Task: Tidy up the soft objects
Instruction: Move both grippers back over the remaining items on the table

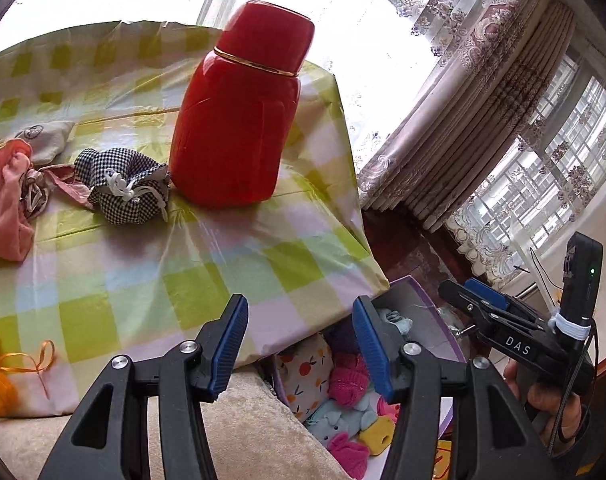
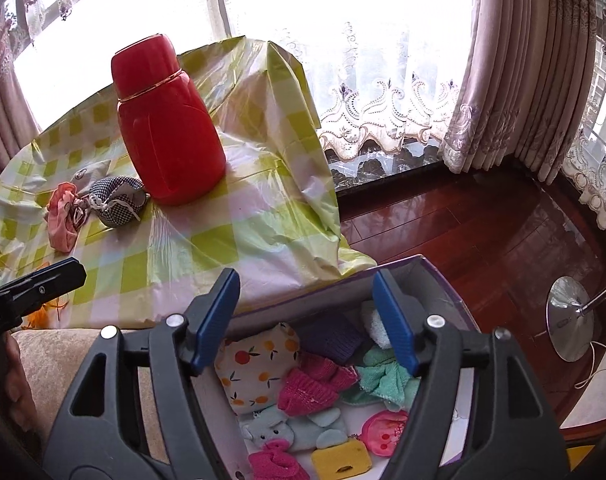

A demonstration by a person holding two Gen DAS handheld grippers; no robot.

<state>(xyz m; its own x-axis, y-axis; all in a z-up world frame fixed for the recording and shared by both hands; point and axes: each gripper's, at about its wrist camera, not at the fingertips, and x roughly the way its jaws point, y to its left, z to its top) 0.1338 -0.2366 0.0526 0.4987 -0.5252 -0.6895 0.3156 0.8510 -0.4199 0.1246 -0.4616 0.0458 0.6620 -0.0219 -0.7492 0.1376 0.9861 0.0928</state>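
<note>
Between the left fingers (image 1: 299, 344) nothing is held; they stand spread wide over the near edge of the bench (image 1: 183, 272). The right fingers (image 2: 307, 320) are likewise parted and empty, hanging above the box (image 2: 443, 276), which sits off the bench's corner, lower down.

Inside the box lie soft things already gathered: a fruit-print pouch (image 2: 255, 364), pink knits (image 2: 315, 384), a teal cloth (image 2: 387, 376), a blue plush (image 2: 287, 432), a yellow sponge (image 2: 341, 458).

Still out on the bench are a checked pouch (image 1: 123, 186), a pink cloth (image 1: 7, 208) just beside it, and a grey pouch (image 1: 47, 140) behind them. All three lie ahead and to the left of both pairs of fingers, with the red flask (image 1: 239, 112) standing close to the checked pouch on its right. An orange ribbon thing (image 1: 7, 376) sits at the bench's near left edge.

By my reading the left fingers are nearer these, since the right ones are over the box on the far side. The checked pouch is bunched, with its drawstring facing the camera; no clear long axis shows.

The pink cloth is cut off at the left-wrist frame edge, and the grey pouch is partly hidden behind it. The orange thing is cropped, so what it is I cannot tell. The box's bottom corners are blocked by the right gripper's body.
</note>
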